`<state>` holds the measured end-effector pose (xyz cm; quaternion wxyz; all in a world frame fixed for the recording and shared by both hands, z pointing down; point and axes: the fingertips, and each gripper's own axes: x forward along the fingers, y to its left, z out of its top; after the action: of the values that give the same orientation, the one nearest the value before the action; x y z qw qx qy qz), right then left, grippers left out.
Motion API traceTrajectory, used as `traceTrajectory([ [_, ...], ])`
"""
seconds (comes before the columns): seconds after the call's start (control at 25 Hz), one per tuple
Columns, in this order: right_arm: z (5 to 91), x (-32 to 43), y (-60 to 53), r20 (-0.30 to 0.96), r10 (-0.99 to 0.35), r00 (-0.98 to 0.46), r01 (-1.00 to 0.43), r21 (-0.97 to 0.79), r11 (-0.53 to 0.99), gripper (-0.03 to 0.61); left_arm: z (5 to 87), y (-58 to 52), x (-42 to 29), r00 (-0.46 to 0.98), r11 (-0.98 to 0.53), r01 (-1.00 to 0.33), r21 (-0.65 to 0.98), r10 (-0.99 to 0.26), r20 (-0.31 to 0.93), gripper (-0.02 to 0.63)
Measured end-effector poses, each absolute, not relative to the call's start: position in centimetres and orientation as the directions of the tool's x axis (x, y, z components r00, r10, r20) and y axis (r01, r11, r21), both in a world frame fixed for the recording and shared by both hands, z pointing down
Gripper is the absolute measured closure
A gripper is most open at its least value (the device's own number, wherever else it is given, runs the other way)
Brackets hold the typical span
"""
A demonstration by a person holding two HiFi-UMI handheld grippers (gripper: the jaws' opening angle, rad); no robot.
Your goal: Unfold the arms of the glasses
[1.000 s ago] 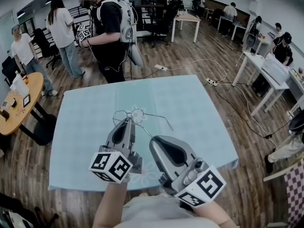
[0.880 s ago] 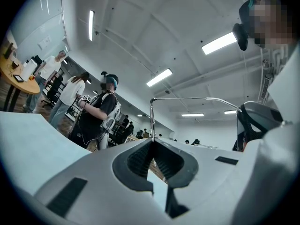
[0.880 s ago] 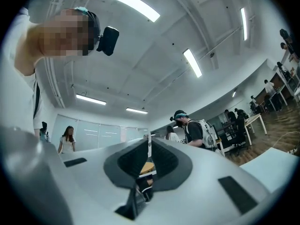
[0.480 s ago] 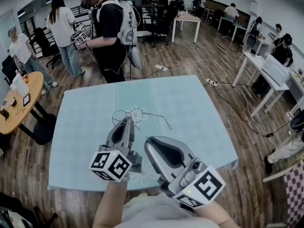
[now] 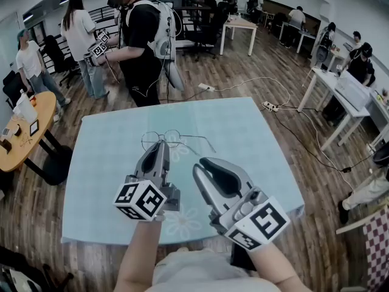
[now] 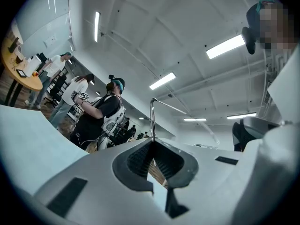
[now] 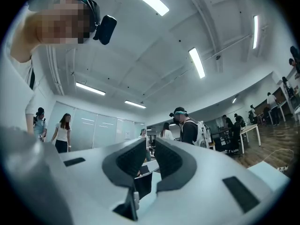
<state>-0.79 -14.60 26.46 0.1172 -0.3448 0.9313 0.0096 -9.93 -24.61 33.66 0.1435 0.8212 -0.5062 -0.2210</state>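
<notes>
Left claw [image 5: 163, 146] in the head view: clenched on the thin wire glasses [image 5: 173, 137], held up over the table [image 5: 255, 132], about halfway across and nearer the far edge. Right claw [image 5: 203, 163] just beside it on the near side, not touching the glasses. One thin arm [image 5: 203, 142] sticking out to the right, looks unfolded. Other arm too thin to find. Exact grip spot tucked behind the left claw.

Left gripper view: pads [image 6: 138, 161] pressed together on one upright bit of wire [image 6: 151, 118], bending at the top into a thin line going right. No lenses to be seen here, only ceiling and people far off.

Right gripper view: right claw [image 7: 151, 156] let go, pads a little apart after just easing open, nothing between them. No glasses here at all.

Easy to lose the glasses from here: thin wire, small pinch, one slip and down onto the table. Easy to bend them too, with a hard push from the right claw. Easy to miss as well: very thin arm, very small gap.
</notes>
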Motion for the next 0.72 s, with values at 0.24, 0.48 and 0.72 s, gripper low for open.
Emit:
traceTrajectory([
  [0.24, 26.9, -0.1, -16.9, -0.188, -0.64, -0.745, -0.637, -0.084, 0.766, 0.525, 33.3, -26.1, -10.1, 0.378, -0.43, -0.788, 0.441, -0.903, -0.206, 0.605],
  [0.48, 27.9, 0.6, -17.5, -0.168, -0.642, -0.748, -0.629, -0.127, 0.767, 0.525, 32.5, -26.3, -10.4, 0.383, -0.444, -0.795, 0.413, -0.896, -0.226, 0.604],
  [0.72, 30.4, 0.5, -18.4, -0.114, -0.662, -0.741, -0.645, -0.153, 0.749, 0.525, 30.6, -24.6, -9.4, 0.434, -0.507, -0.785, 0.356, -0.86, -0.267, 0.604],
])
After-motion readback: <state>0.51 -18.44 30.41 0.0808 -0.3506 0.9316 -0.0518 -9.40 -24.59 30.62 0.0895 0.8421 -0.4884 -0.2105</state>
